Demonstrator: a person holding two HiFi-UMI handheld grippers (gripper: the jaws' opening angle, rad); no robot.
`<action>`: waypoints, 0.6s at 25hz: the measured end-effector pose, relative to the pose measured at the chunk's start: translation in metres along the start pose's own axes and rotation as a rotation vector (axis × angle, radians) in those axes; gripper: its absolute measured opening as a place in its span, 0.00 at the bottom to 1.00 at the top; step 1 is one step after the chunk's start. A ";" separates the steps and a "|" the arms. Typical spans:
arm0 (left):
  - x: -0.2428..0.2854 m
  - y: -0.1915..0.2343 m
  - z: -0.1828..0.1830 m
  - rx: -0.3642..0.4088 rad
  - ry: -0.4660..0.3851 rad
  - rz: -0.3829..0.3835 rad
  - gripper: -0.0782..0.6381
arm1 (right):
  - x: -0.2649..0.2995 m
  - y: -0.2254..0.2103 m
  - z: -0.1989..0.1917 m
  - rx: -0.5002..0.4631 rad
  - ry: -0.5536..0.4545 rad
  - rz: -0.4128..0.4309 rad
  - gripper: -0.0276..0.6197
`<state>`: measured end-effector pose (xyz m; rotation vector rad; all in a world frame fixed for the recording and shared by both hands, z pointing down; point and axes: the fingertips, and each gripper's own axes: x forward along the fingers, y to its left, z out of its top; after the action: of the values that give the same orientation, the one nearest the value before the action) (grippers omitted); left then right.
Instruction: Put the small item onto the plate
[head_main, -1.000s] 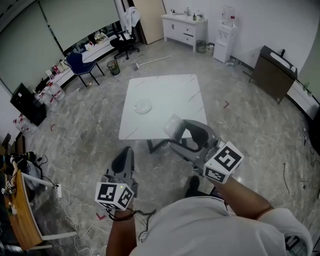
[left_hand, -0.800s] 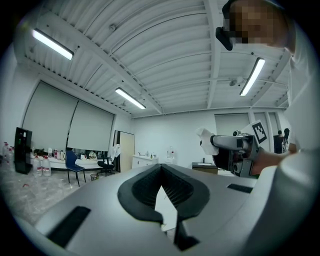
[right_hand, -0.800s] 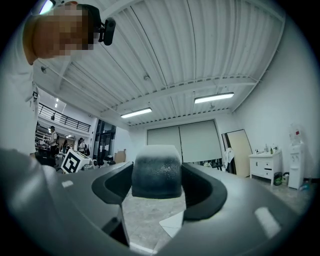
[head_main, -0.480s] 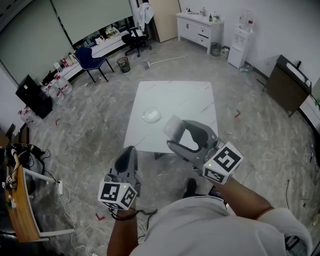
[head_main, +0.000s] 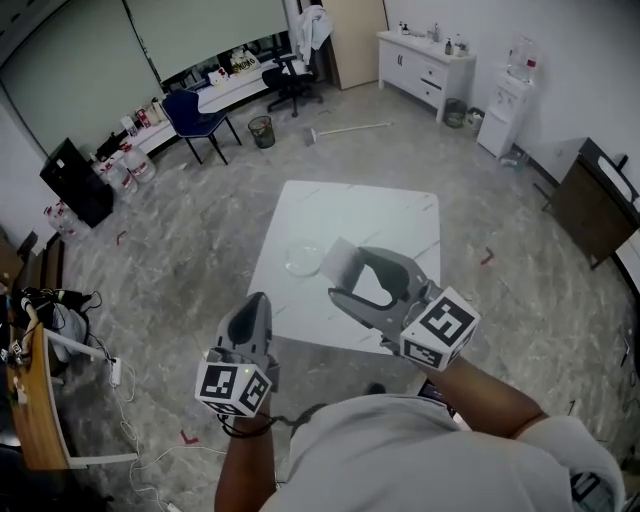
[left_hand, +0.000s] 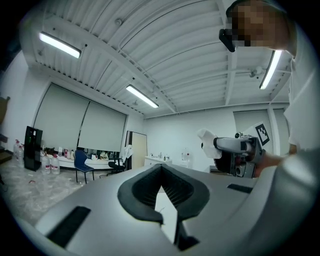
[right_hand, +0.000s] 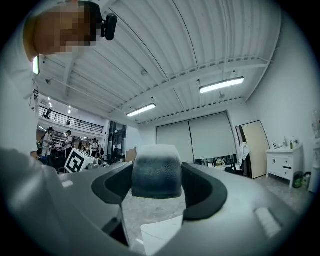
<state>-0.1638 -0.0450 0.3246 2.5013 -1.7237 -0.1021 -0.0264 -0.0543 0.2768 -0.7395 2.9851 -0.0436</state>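
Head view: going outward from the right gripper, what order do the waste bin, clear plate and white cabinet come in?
1. clear plate, on the table just left of the right gripper holding the small item.
2. waste bin, on the floor beyond the table, left.
3. white cabinet, far wall, right.

1. The left gripper (head_main: 250, 308) points forward, low on the left, with its jaws closed together and nothing between them.
2. The right gripper (head_main: 345, 273) is held higher and angled toward the left, its jaws clamped on the small item (head_main: 338, 260).
3. The left forearm (head_main: 245, 465) and right forearm (head_main: 495, 395) are both bare and reach out from the torso.
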 end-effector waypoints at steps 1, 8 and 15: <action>0.009 0.004 -0.002 0.000 0.004 0.007 0.12 | 0.006 -0.008 -0.002 -0.001 0.005 0.007 0.49; 0.074 0.026 -0.013 0.015 0.030 0.017 0.12 | 0.044 -0.065 -0.028 0.012 0.054 0.037 0.49; 0.149 0.089 -0.048 -0.006 0.089 -0.007 0.12 | 0.115 -0.115 -0.070 0.026 0.140 0.022 0.49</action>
<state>-0.1877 -0.2134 0.3832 2.4672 -1.6785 0.0032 -0.0794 -0.2092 0.3450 -0.7296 3.1175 -0.1380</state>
